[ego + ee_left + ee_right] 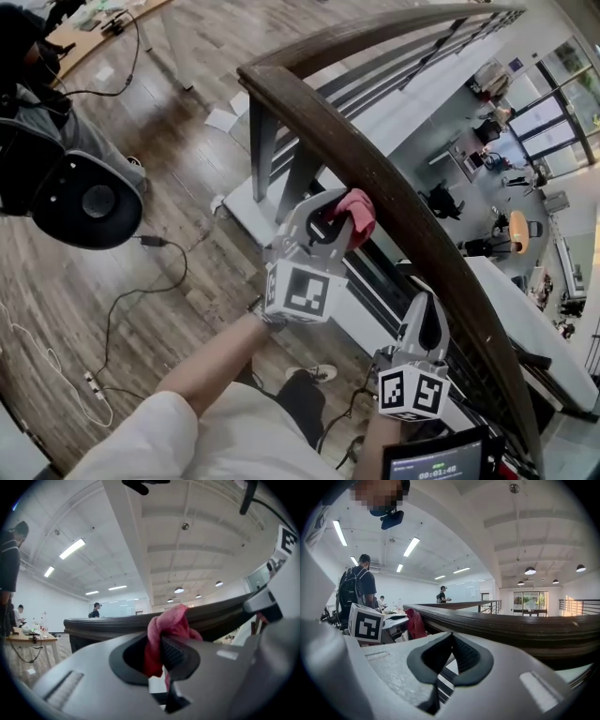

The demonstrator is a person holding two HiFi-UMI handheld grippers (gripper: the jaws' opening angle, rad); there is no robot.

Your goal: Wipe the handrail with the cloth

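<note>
A dark wooden handrail curves from the upper middle down to the lower right of the head view. My left gripper is shut on a red cloth, and the cloth sits against the near side of the rail. In the left gripper view the red cloth bunches between the jaws with the handrail just beyond. My right gripper is shut with nothing in it, just below the rail further along. From the right gripper view the handrail runs past and the cloth shows at left.
Below the rail are dark balusters and an open drop to a lower floor with desks and chairs. A black office chair and cables lie on the wooden floor at left. A small screen sits at the bottom edge.
</note>
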